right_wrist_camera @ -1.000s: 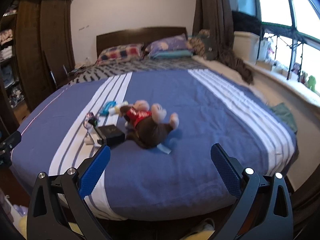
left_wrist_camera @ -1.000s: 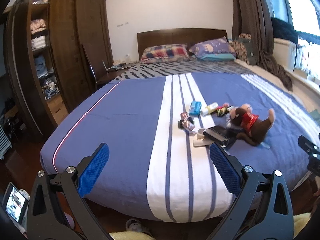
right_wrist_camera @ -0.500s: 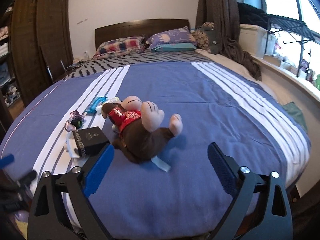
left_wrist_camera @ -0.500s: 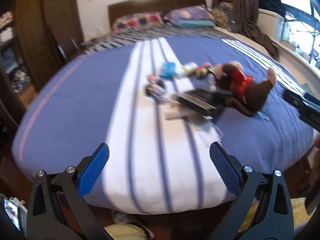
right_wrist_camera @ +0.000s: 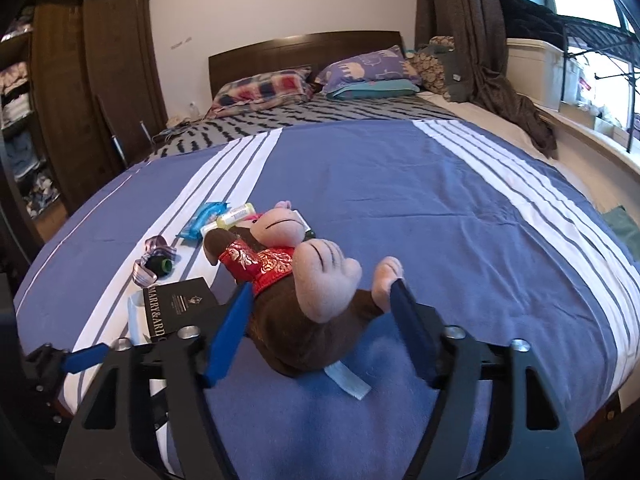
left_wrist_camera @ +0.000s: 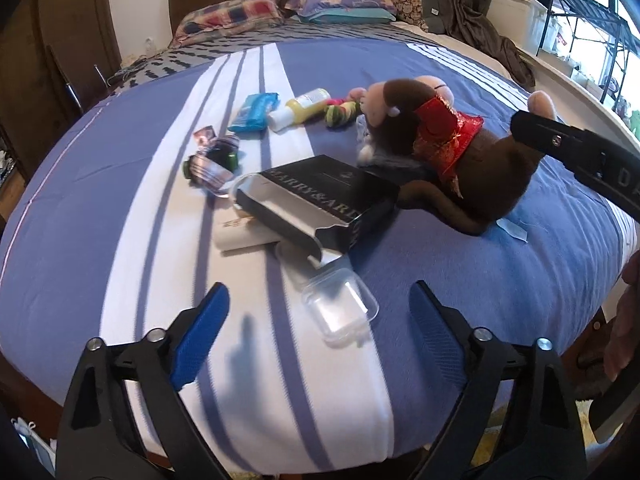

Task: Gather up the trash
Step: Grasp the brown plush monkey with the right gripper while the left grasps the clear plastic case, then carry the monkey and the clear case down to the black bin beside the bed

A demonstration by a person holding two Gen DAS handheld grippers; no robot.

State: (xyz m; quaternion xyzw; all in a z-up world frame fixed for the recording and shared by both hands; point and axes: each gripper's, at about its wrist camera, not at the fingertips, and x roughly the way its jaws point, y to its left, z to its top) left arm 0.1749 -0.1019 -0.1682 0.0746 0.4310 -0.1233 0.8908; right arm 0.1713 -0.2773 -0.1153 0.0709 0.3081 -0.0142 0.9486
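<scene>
A clear plastic case (left_wrist_camera: 340, 308) lies on the striped bedspread just ahead of my open left gripper (left_wrist_camera: 318, 328). Behind it lie a black box (left_wrist_camera: 320, 196), a white tube (left_wrist_camera: 244, 234), a crumpled shiny wrapper (left_wrist_camera: 212, 160), a blue packet (left_wrist_camera: 254, 112) and a yellow bottle (left_wrist_camera: 300, 108). A brown plush monkey (right_wrist_camera: 296, 300) in a red vest lies to their right. My right gripper (right_wrist_camera: 320, 332) is open, its fingers either side of the monkey's rear. The black box (right_wrist_camera: 180, 308) and the wrapper (right_wrist_camera: 154, 264) also show in the right wrist view.
The bed (right_wrist_camera: 440, 208) has pillows (right_wrist_camera: 264, 88) and a dark headboard at the far end. A wooden wardrobe (right_wrist_camera: 92, 100) stands to the left. A window sill with boxes (right_wrist_camera: 560, 92) and a dark curtain run along the right.
Both grippers have moved forward over the bed. The left has closed in on the clear case; the right has come down around the plush monkey.
</scene>
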